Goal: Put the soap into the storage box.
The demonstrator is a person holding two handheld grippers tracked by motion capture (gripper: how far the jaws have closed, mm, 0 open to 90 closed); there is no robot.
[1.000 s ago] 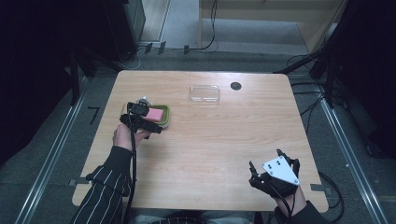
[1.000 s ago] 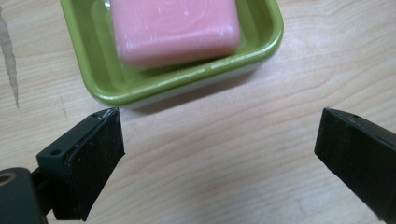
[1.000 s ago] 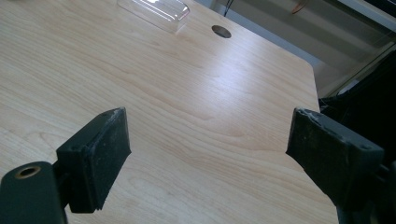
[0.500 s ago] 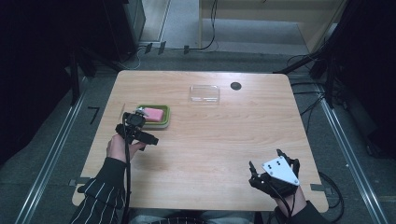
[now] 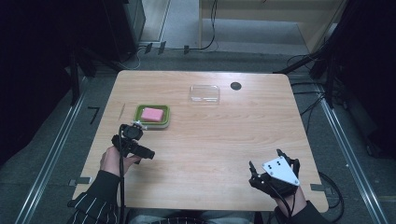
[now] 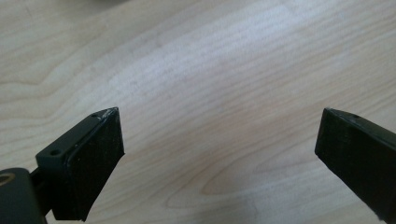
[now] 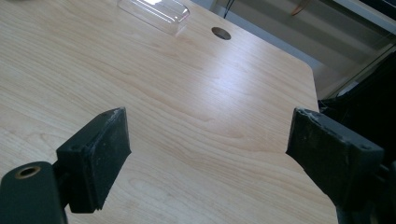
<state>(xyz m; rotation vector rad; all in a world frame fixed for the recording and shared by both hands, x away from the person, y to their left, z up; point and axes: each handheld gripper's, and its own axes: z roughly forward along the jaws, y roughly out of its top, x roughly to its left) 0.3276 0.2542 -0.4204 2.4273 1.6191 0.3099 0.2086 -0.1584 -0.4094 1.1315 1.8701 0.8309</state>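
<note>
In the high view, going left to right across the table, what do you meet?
Left gripper → green tray holding a pink block → clear lid → dark hole → right gripper.

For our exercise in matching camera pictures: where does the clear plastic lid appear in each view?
High view: clear lid at the table's far edge, centre, left of the round hole.
Left gripper view: not in it.
Right gripper view: lid at the top, left of centre.
Shared landmark: the round hole beside it.
</note>
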